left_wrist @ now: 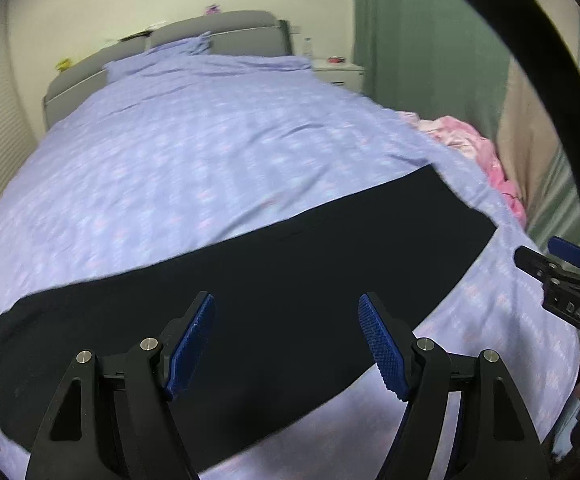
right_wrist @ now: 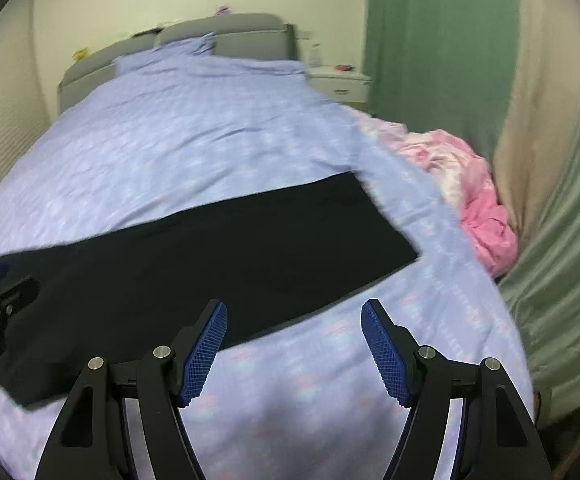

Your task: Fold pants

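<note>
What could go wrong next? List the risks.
1. The pants lie as a long strip on the quilt; a pinch may catch quilt fabric too.
2. The left gripper and right gripper hang empty, jaws open; uneven grabs would skew the fold.
3. Pink bedding crowds the right end.

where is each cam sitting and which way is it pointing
Left wrist: on the left gripper, angled down over the black pants on the bed, facing the headboard; its own open fingers show, and the right gripper's tip at the right edge.
Right wrist: on the right gripper, further right, same heading; own open fingers show, left gripper at the left edge.
Shared: pants, bed, headboard, pink cloth.
</note>
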Demonstrator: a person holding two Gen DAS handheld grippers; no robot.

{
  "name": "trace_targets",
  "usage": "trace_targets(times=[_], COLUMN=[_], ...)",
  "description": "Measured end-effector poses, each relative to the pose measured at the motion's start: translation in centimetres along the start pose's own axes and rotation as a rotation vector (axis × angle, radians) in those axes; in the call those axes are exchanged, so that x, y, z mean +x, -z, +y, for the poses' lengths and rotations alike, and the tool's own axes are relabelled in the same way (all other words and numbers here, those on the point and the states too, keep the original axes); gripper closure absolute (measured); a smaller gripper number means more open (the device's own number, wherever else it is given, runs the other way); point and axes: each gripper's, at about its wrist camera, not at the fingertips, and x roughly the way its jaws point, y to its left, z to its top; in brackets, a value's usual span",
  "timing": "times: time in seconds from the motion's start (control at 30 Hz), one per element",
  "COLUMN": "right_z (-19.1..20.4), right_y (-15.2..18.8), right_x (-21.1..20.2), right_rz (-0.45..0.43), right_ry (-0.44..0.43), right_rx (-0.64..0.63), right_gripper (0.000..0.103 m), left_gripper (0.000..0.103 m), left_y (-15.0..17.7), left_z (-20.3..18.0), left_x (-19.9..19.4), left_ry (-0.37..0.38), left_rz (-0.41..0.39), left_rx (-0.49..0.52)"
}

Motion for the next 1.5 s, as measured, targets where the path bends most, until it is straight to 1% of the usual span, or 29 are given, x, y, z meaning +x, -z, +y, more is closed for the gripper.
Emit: trace_targets(times=[0.07,0.13,0.2,0.3,0.37,0.4,0.43,0.47,0.5,0.53,0.57,0.73,0.87,1.0,1.07,1.1,1.13,1.17,1.2,1.27,1.37,1.5], right_z=[-2.3,-4.6,-6.6,-8.5,-9.6,-10.2,-10.8,-11.3,-11.6,-12.0,-12.2,-12.6,-12.5,-12.8,-12.7,-12.7,-12.6,-12.5,-12.4,-12.0,-11.8,-12.0], right_y=[-0.9,-1.8,-2.8,-3.9,-4.6,-4.9,-5.2,-5.4,-5.6,-5.8,-5.8,-6.2,-6.2,-6.4,-6.6,-6.7,-6.8,-6.9,-7.1,-7.5,-7.4,-7.4], right_x=[1.6,3.4,5.7,8.9,10.9,12.2,13.5,14.5,15.3,16.3,16.8,20.4,21.9,23.2,23.5,23.6,23.7,23.8,23.5,23.3,24.0,25.2], right_rz=[-0.006,-0.008,-0.004,0.013,0.032,0.047,0.065,0.079,0.091,0.104,0.11,0.171,0.195,0.235,0.241,0.243,0.244,0.25,0.241,0.22,0.261,0.302], right_ry=[0.006,-0.014,-0.023,-0.031,-0.05,-0.065,-0.064,-0.077,-0.083,-0.083,-0.09,-0.155,-0.174,-0.205,-0.22,-0.225,-0.229,-0.234,-0.24,-0.246,-0.246,-0.277], right_rx=[0.024,0.044,0.044,0.017,0.004,-0.004,-0.004,-0.005,-0.007,-0.007,-0.008,-0.009,-0.018,-0.017,-0.025,-0.03,-0.035,-0.038,-0.042,-0.067,-0.076,-0.075], right_gripper=[0.032,0.032,0.032,0.033,0.034,0.036,0.042,0.046,0.047,0.051,0.054,0.062,0.063,0.063,0.064,0.066,0.07,0.078,0.08,0.08,0.08,0.078], left_gripper=[0.03,0.03,0.03,0.03,0.03,0.03,0.03,0.03,0.03,0.03,0.03,0.03,0.03,0.03,0.03,0.03,0.03,0.03,0.03,0.03,0.03,0.03], left_y=[-1.1,-2.4,-2.6,-4.3,-4.7,-4.8,-5.0,-5.2,-5.5,-5.7,-6.0,-7.3,-8.3,-8.7,-8.7,-8.7,-8.7,-8.6,-8.6,-8.5,-8.5,-8.7], left_z=[-2.5,-4.8,-6.0,-9.1,-10.0,-10.4,-11.0,-11.5,-11.8,-12.0,-12.3,-13.4,-14.6,-15.4,-15.6,-15.6,-15.6,-15.5,-15.5,-15.5,-15.5,-15.5], left_x=[0.8,1.8,2.1,5.3,6.8,7.5,8.6,9.4,10.2,10.8,11.6,14.7,15.9,15.5,15.5,15.5,15.5,15.5,15.5,15.6,15.7,16.1], left_ry=[0.018,0.027,0.032,0.048,0.062,0.068,0.067,0.066,0.073,0.078,0.09,0.111,0.134,0.15,0.154,0.158,0.16,0.161,0.166,0.168,0.162,0.162], left_rz=[-0.025,-0.051,-0.068,-0.058,-0.043,-0.037,-0.03,-0.024,-0.017,-0.012,-0.003,0.029,0.041,0.03,0.031,0.034,0.041,0.046,0.048,0.053,0.055,0.059], left_rx=[0.022,0.048,0.059,0.068,0.071,0.075,0.082,0.085,0.084,0.082,0.075,0.041,0.031,0.051,0.054,0.052,0.047,0.043,0.04,0.043,0.049,0.046])
